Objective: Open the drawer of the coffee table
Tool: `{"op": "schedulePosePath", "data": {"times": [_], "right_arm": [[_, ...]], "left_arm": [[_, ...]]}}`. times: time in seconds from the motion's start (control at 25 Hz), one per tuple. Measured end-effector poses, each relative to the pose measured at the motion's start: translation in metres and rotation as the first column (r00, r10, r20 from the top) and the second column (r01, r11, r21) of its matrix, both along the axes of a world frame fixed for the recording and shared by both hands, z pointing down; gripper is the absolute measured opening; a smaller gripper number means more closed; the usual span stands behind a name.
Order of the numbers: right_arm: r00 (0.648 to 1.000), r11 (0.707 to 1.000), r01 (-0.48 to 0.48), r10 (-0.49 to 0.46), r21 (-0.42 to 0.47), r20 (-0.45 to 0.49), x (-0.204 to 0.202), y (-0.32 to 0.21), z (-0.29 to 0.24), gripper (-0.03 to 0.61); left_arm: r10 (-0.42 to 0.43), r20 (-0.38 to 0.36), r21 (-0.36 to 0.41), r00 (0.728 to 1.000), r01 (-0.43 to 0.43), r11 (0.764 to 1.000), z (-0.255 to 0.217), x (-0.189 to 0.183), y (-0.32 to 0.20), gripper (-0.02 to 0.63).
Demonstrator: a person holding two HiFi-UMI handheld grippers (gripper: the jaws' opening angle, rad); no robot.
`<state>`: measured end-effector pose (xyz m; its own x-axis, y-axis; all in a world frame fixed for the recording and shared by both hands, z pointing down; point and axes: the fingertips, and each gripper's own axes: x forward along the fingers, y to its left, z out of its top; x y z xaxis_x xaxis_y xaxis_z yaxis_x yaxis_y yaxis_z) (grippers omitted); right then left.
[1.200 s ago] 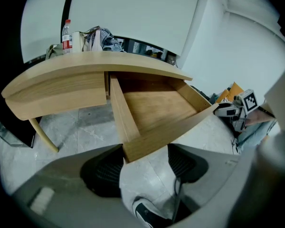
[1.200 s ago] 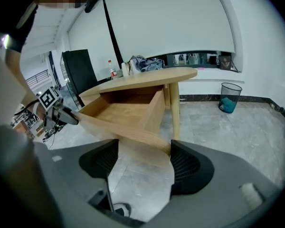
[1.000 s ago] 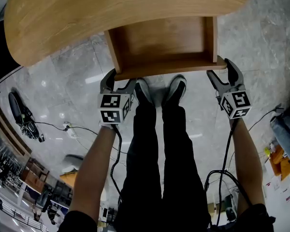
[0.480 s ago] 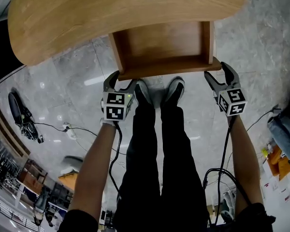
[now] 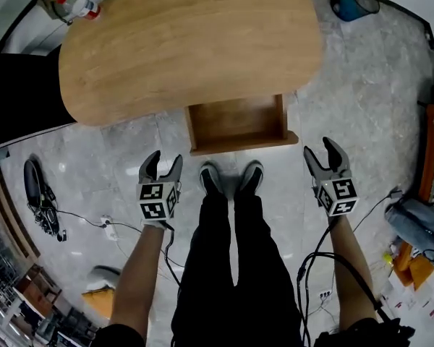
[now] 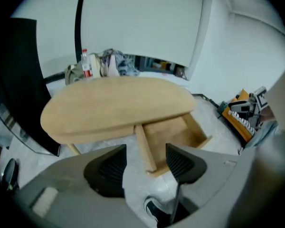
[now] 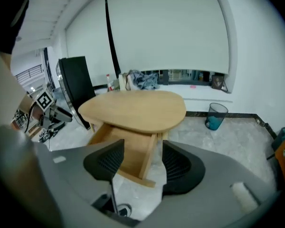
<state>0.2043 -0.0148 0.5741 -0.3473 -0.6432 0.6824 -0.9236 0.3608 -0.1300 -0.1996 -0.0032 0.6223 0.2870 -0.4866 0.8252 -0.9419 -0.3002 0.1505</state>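
While the fingers of the left gripper [image 5: 164,160] and the right gripper [image 5: 320,149] have just been closing a little, both pairs stand apart with nothing between them, released and clear of the drawer [image 5: 239,121]. The grippers hang at 9 and 3 o'clock of the person's shoes [image 5: 212,176]. The drawer sits at 12 o'clock of the shoes, pulled well out from under the desk [image 5: 188,42], its front just beyond the toes.

The job looks done, so the risks are clumsy ones. A step forward could drive a shin or toe into the front and shove the drawer back or twist it. A further pull might drop it out of the desk; how it is carried is hidden. The cables [image 5: 83,191] on the floor [image 5: 376,85] at 8 o'clock could catch a foot.

The desk is an oval of pale wood, bare but for a bottle [image 5: 76,6] and clutter at its 10 o'clock edge. The floor is polished grey stone, with a blue bin [image 5: 354,2] at 1 o'clock and a white wall [image 6: 142,23] behind.
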Motion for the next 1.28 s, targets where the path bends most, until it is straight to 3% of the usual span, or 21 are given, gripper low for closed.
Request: {"op": "schedulePosePath", "data": {"times": [0.16,0.24,0.32,0.44,0.6,0.96,1.2,1.28], "right_arm": [[0.992,0.987,-0.086,0.072,0.134,0.107,-0.02,-0.024,-0.103,0.211],[0.979,0.976,-0.139,0.11,0.168,0.169,-0.033,-0.031,-0.153,0.167],[0.967,0.968,-0.164,0.12,0.188,0.225,-0.051,-0.039,-0.203,0.106],[0.96,0.951,-0.128,0.048,0.281,0.277,-0.084,-0.058,-0.283,0.033],[0.965,0.909,-0.061,-0.052,0.412,0.256,-0.105,-0.061,-0.376,0.003],[0.957,0.816,-0.103,-0.074,0.569,0.281,-0.118,-0.079,-0.512,0.003],[0.955,0.715,-0.086,-0.139,0.694,0.261,-0.128,-0.075,-0.602,0.002],[0.958,0.693,-0.075,-0.151,0.717,0.246,-0.13,-0.071,-0.62,0.002]], "left_arm": [[0.013,-0.067,0.232,0.998,0.003,0.973,-0.131,0.026,-0.057,0.244],[0.04,-0.111,0.339,0.993,0.0,0.941,-0.205,0.043,-0.074,0.218],[0.062,-0.156,0.434,0.986,0.012,0.901,-0.276,0.057,-0.087,0.145],[0.087,-0.207,0.539,0.975,0.039,0.842,-0.363,0.069,-0.101,0.08],[0.099,-0.258,0.597,0.961,0.078,0.799,-0.445,0.08,-0.095,0.002],[0.124,-0.298,0.701,0.947,0.128,0.702,-0.573,0.069,-0.104,0.002],[0.225,-0.322,0.782,0.92,0.124,0.61,-0.658,0.088,-0.104,0.002],[0.249,-0.311,0.806,0.917,0.115,0.581,-0.677,0.091,-0.099,0.002]]}}
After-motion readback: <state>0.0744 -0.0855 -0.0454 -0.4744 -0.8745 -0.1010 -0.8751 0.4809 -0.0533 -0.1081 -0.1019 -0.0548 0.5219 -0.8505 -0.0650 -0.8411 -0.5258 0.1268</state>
